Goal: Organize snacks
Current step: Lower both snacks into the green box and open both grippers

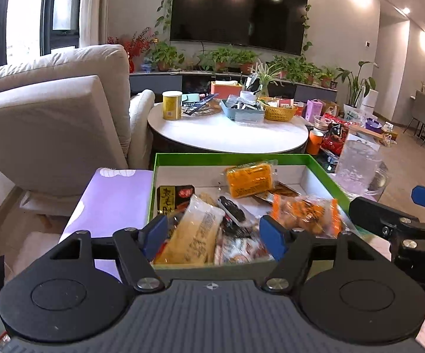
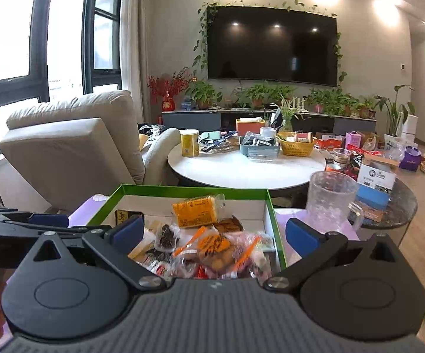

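Note:
A green box [image 1: 230, 156] [image 2: 183, 189] with a white inside holds several wrapped snacks. Among them are an orange packet [image 1: 249, 179] [image 2: 196, 210], a pale yellow packet [image 1: 197, 235], a dark snack in clear wrap [image 1: 233, 209] [image 2: 166, 235] and a clear bag with orange print [image 1: 306, 213] [image 2: 212, 247]. My left gripper [image 1: 213, 235] hovers over the box's near edge, open, its blue pads apart from the packets below. My right gripper [image 2: 214, 235] is open over the same box, nothing between its pads. Each gripper shows at the edge of the other's view.
The box rests on a purple cloth [image 1: 115, 200]. A clear glass mug [image 1: 356, 170] [image 2: 331, 203] stands just right of the box. Behind is a round white table [image 1: 227, 135] [image 2: 241, 164] with a yellow canister [image 1: 171, 105] and baskets. A beige sofa [image 1: 50, 123] is at the left.

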`<state>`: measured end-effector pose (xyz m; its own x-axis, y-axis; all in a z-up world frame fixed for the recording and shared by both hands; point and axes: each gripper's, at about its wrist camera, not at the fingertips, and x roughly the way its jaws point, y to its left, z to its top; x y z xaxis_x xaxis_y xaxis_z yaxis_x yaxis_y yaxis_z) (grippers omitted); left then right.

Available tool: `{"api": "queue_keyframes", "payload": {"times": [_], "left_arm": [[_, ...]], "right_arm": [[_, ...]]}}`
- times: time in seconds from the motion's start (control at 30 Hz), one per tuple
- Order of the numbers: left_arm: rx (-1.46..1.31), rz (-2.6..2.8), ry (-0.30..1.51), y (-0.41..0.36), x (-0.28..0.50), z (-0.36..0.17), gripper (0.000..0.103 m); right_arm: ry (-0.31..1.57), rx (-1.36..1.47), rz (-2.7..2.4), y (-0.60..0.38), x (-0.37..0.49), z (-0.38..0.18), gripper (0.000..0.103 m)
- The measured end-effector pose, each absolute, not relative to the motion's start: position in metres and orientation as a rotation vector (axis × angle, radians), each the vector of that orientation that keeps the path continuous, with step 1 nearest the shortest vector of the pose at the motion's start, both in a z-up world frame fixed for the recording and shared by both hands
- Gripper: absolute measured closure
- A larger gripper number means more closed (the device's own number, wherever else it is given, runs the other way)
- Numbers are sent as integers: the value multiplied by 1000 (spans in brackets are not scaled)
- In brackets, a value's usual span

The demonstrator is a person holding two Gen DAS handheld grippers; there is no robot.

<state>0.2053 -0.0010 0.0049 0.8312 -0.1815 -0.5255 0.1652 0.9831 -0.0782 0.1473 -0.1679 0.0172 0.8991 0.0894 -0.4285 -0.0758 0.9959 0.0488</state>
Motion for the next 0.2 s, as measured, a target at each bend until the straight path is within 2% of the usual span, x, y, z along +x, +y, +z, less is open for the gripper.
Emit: {"api": "queue_keyframes", "payload": {"times": [0.2], "left_arm": [[-16,-188,577,-8,176,9,37]], "right_arm": [[448,31,59,-170,118,19,25]]}}
